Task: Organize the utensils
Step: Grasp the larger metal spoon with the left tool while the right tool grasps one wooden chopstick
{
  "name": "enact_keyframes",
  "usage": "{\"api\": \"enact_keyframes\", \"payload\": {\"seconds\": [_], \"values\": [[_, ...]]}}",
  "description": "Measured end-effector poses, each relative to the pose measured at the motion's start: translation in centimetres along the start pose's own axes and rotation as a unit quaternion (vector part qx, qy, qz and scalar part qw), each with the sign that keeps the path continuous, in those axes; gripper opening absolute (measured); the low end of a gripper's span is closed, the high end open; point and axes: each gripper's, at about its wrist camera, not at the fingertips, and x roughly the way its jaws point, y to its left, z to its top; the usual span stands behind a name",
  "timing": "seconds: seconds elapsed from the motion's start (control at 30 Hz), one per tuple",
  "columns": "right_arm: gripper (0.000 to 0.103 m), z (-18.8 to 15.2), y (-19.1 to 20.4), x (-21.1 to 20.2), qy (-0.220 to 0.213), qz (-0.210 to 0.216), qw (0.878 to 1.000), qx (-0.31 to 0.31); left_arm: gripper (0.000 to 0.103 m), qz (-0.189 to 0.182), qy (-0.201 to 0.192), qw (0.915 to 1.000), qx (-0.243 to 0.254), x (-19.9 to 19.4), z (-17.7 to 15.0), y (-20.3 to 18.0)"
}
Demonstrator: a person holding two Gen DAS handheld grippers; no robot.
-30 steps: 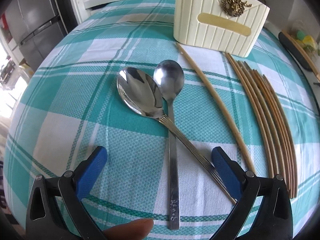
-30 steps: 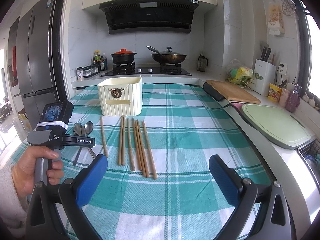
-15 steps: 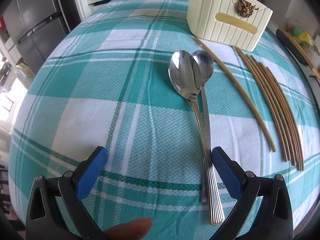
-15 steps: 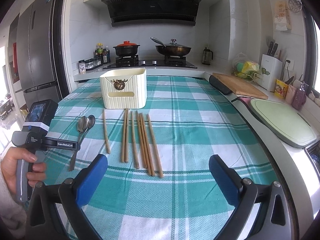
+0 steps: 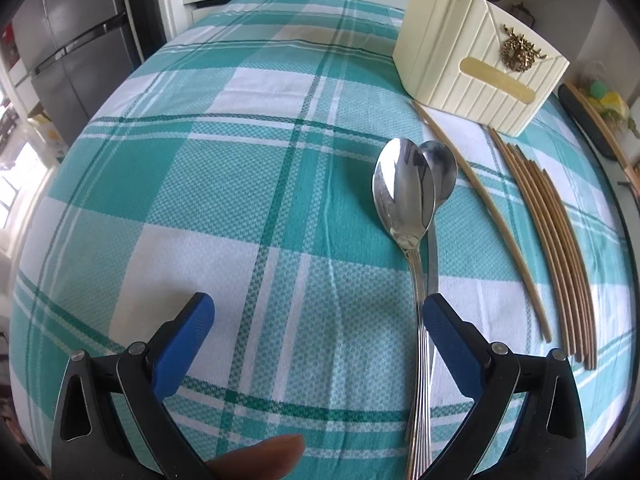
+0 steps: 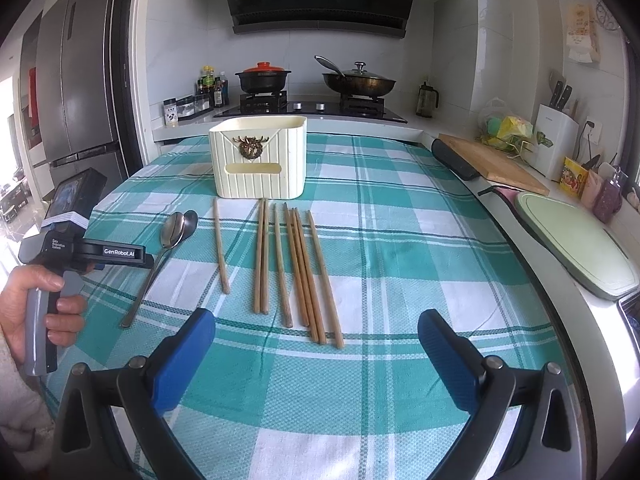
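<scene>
Two steel spoons [image 5: 404, 196] lie overlapped on the teal checked cloth, bowls toward a cream utensil holder [image 5: 476, 68]. Several wooden chopsticks [image 5: 552, 240] lie to their right, one single chopstick [image 5: 480, 216] nearer the spoons. My left gripper [image 5: 318, 316] is open and empty, low over the cloth, its right finger beside the spoon handles. In the right wrist view the spoons [image 6: 176, 228], chopsticks [image 6: 296, 268] and holder [image 6: 260, 160] lie ahead. My right gripper [image 6: 316, 332] is open and empty near the front of the table.
The left hand-held gripper body [image 6: 76, 248] shows at the left of the right wrist view. A green cutting board [image 6: 576, 244] and a wooden board [image 6: 492, 160] lie along the right counter. A stove with pots [image 6: 312, 84] stands behind; a fridge [image 6: 76, 92] at left.
My left gripper has swung left and drawn back, so the spoons now sit right of centre with handles by its right finger. The right gripper has tilted and pulled back slightly. Nothing was grasped.
</scene>
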Motion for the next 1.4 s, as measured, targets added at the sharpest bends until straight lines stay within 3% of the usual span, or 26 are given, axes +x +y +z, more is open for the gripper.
{"api": "enact_keyframes", "payload": {"seconds": [0.3, 0.5, 0.6, 0.7, 0.77, 0.8, 0.83, 1.0, 1.13, 1.17, 1.4], "values": [[0.103, -0.1, 0.1, 0.4, 0.007, 0.001, 1.0, -0.001, 0.103, 0.0, -0.01, 0.9999, -0.003, 0.9, 1.2, 0.0], [0.103, 0.8, -1.5, 1.6, 0.018, 0.018, 1.0, 0.016, 0.103, 0.033, -0.016, 0.999, 0.024, 1.2, 0.8, -0.9], [0.103, 2.3, -3.7, 4.4, 0.038, 0.056, 0.997, 0.027, 0.103, 0.028, -0.011, 0.9993, 0.024, 1.3, 0.9, -0.4], [0.101, 3.3, -5.5, 9.7, 0.103, 0.084, 0.991, 0.028, 0.103, 0.025, -0.009, 0.999, 0.036, 1.3, 0.9, -0.2], [0.071, 3.7, -6.4, 13.1, 0.148, 0.11, 0.982, 0.04, 0.103, 0.022, -0.006, 0.9985, 0.049, 1.3, 0.8, -0.2], [0.05, 3.8, -6.7, 14.8, 0.171, 0.122, 0.977, 0.045, 0.103, 0.02, -0.005, 0.9983, 0.054, 1.3, 0.8, -0.2], [0.043, 4.0, -6.9, 16.2, 0.189, 0.132, 0.972, 0.048, 0.103, 0.017, -0.005, 0.9982, 0.058, 1.3, 0.7, -0.1], [0.037, 5.2, -5.6, 19.0, 0.219, 0.183, 0.958, 0.023, 0.103, 0.008, -0.009, 0.9968, 0.079, 1.1, 0.3, 0.0], [0.012, 5.6, -4.1, 20.2, 0.243, 0.148, 0.958, -0.038, 0.103, -0.003, 0.001, 0.9944, 0.106, 1.2, 0.7, 0.2], [0.01, 5.7, -4.1, 20.2, 0.25, 0.14, 0.957, -0.046, 0.103, -0.005, 0.005, 0.9936, 0.112, 1.2, 0.8, 0.4], [0.014, 5.9, -3.6, 20.2, 0.261, 0.117, 0.954, -0.09, 0.103, -0.012, 0.008, 0.9904, 0.138, 1.5, 1.5, 0.8]]}}
